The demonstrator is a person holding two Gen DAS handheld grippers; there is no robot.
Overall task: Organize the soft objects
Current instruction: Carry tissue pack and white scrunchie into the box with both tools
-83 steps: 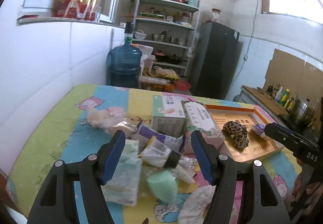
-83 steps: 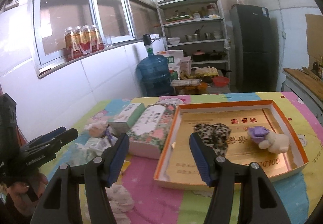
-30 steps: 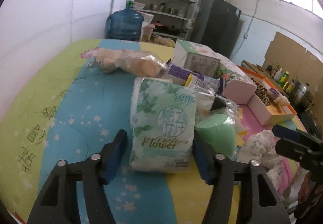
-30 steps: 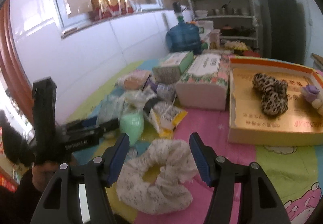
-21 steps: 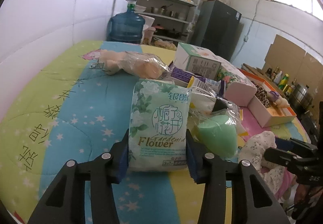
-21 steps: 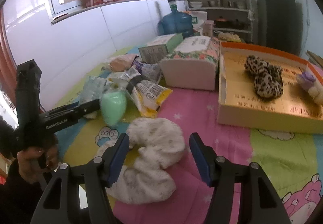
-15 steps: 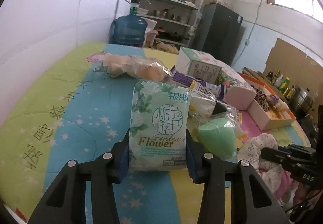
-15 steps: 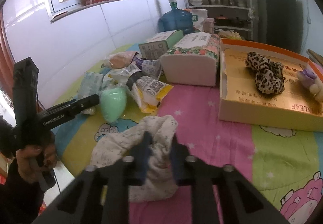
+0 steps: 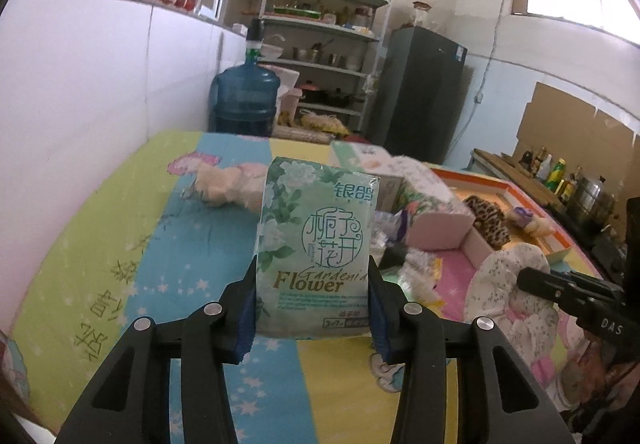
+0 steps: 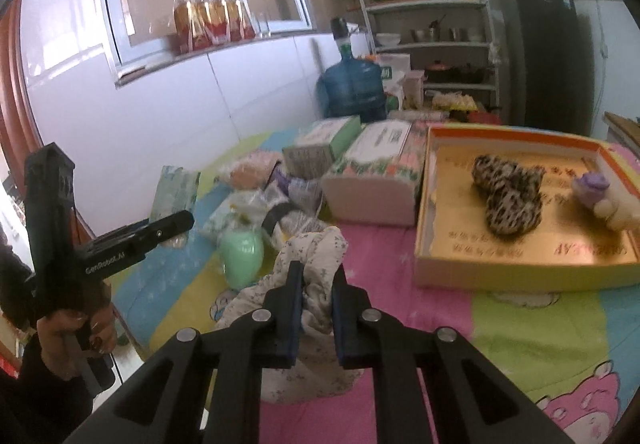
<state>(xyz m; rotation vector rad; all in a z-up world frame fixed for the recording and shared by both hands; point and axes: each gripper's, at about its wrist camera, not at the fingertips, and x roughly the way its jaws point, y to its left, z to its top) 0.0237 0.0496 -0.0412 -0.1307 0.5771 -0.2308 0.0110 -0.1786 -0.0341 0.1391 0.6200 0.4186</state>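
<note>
My left gripper is shut on a green "Gardenia Flower" tissue pack and holds it upright above the bedsheet-covered table. The pack also shows in the right wrist view. My right gripper is shut on a white floral scrunchie and lifts its top off the table; the scrunchie also shows in the left wrist view. The orange-rimmed box holds a leopard scrunchie and a small plush toy.
A pile of packets, a green sponge, two tissue boxes and a bagged bun lie mid-table. A water jug, shelves and a fridge stand behind. A wall runs along the left.
My left gripper has lifted the tissue pack off the table. My right gripper closed on the white scrunchie and raised it slightly.
</note>
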